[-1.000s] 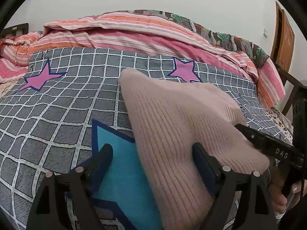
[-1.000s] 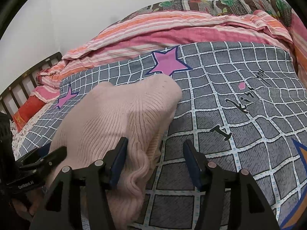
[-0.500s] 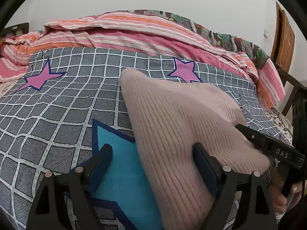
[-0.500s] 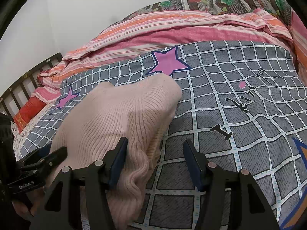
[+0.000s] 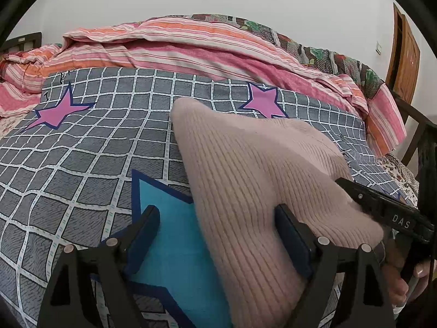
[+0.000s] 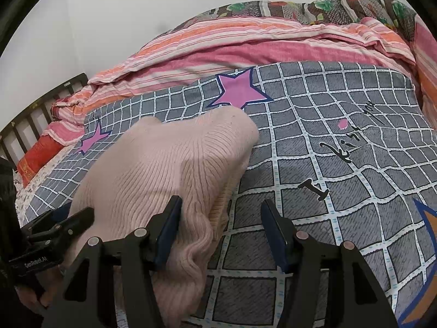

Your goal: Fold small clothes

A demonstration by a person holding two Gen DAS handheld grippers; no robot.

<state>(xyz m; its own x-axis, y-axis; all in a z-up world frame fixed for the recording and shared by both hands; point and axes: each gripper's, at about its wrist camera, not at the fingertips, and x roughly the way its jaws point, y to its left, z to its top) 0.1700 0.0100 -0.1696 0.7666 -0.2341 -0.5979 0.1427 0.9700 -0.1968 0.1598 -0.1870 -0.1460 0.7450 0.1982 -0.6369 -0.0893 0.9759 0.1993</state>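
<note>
Nothing has changed over the last second: both your grippers sit where they were, same spread, and the pink knit garment (image 5: 259, 180) has the same outline on the bed. So you're paused between moves, and my read is the fold isn't finished, since the garment bulges up instead of lying flat.

Left gripper (image 5: 218, 235): jaws wide, nothing pinched. The garment's left edge lies between them, its fabric right up against the right pad; the left pad sits clear of the knit, over the blue star (image 5: 169, 218) printed on the sheet.

Right gripper (image 6: 221, 229): jaws at a middling spread, also holding nothing. The garment's wavy right hem (image 6: 196, 235) lies in the gap beside the left pad; I can't tell if it presses there.

The garment sits on the gray checked bedsheet (image 6: 341, 177), centered between both tools, its far end just short of a purple star (image 6: 240, 90).

Materials: ribbed, soft, thick pink knit, rounded at the far corners, rippled along 1 hem. Likely floppy and stretchy when you lift it. Sheet is smooth printed cotton with a white grid. A striped pink-orange quilt (image 5: 177, 46) is heaped beyond the garment, against the wall.
</note>
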